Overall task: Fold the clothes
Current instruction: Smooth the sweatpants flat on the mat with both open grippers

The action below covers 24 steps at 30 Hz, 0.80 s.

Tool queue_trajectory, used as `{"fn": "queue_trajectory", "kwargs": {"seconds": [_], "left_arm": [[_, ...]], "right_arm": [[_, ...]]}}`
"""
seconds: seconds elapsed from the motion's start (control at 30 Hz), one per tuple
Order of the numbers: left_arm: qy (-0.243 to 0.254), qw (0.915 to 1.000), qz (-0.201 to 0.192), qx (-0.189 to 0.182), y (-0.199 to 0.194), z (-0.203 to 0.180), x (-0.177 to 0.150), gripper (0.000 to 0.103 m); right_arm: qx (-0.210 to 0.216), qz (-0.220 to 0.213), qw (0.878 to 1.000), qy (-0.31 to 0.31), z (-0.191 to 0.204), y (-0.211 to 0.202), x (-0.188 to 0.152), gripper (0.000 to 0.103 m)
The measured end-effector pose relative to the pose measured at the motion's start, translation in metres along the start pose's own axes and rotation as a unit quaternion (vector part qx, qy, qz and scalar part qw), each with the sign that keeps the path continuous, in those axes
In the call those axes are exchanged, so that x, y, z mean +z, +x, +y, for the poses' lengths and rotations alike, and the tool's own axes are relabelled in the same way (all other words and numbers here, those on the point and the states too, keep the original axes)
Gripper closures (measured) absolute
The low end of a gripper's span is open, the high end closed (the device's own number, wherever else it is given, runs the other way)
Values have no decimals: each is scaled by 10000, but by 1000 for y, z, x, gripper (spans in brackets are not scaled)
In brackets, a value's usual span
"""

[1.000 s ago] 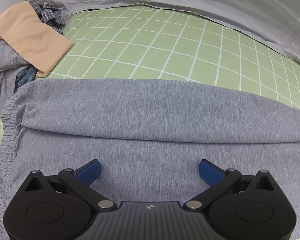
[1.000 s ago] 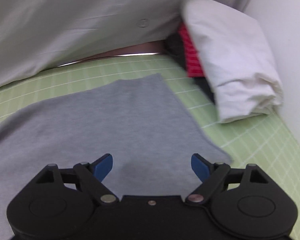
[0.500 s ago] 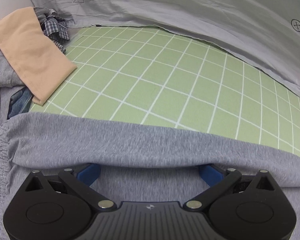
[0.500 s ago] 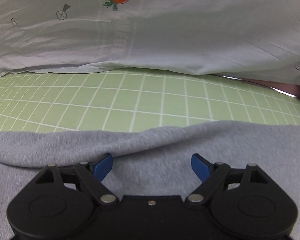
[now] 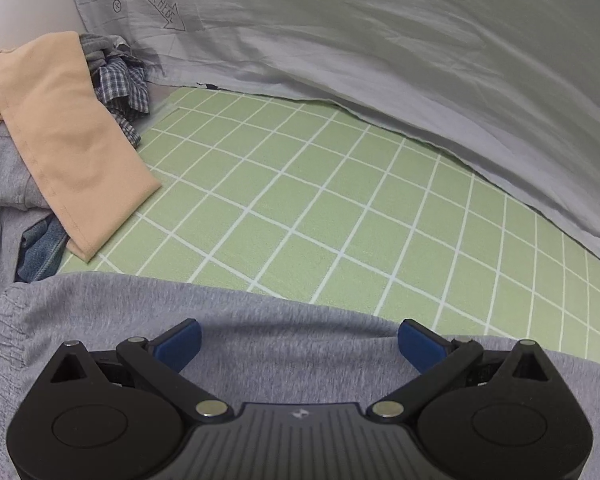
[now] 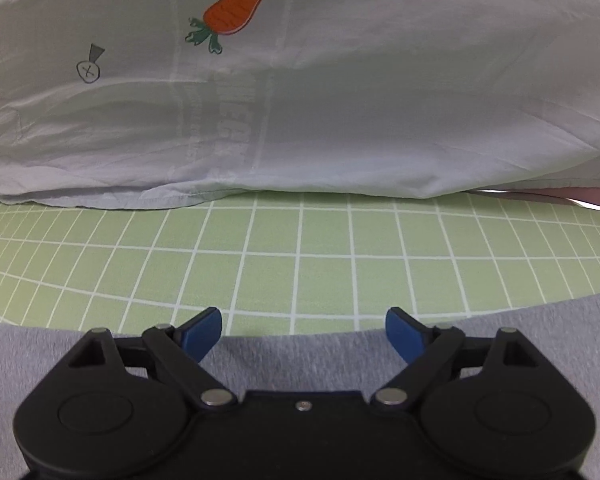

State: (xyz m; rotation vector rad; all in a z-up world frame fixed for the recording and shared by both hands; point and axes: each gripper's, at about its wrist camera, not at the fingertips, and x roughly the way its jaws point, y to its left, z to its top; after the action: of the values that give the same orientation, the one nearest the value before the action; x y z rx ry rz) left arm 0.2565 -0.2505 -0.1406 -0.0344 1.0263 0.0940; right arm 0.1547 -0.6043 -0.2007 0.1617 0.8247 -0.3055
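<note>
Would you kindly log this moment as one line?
task: fold clothes | left gripper: open over grey garment | right gripper: open, just widened, nothing gripped

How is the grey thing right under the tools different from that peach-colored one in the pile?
The grey garment is spread wide and fairly flat across the green checked sheet; the peach garment is draped on top of a heap of other clothes. The grey one is mottled and has a gathered, elastic-looking edge; the peach one is plain, with a straight stitched hem. Both are soft clothes on the same bed, and neither is being gripped.
</note>
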Motion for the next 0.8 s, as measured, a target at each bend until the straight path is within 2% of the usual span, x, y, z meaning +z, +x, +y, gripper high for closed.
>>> {"fn": "queue_trajectory", "kwargs": {"seconds": [0.17,0.33,0.43,0.67,0.8], "left_arm": [[-157,9997,-132,-128,-55,20,-23,0],[-277,9986,-137,-419,-114,45,-74,0],[-210,9986,-113,-479,-140,56,-105,0],[14,9982,-63,-589,-185,76,-172,0],[-25,9984,82,-551,-195,81,-202,0]], "right_arm": [[-263,-38,9993,278,-29,-60,-33,1],[-516,-28,9967,630,-68,-140,-87,0],[-430,26,9941,993,-96,-181,-122,0],[-571,36,9734,2217,-148,-250,-197,0],[-808,167,9636,2545,-168,-272,-232,0]]}}
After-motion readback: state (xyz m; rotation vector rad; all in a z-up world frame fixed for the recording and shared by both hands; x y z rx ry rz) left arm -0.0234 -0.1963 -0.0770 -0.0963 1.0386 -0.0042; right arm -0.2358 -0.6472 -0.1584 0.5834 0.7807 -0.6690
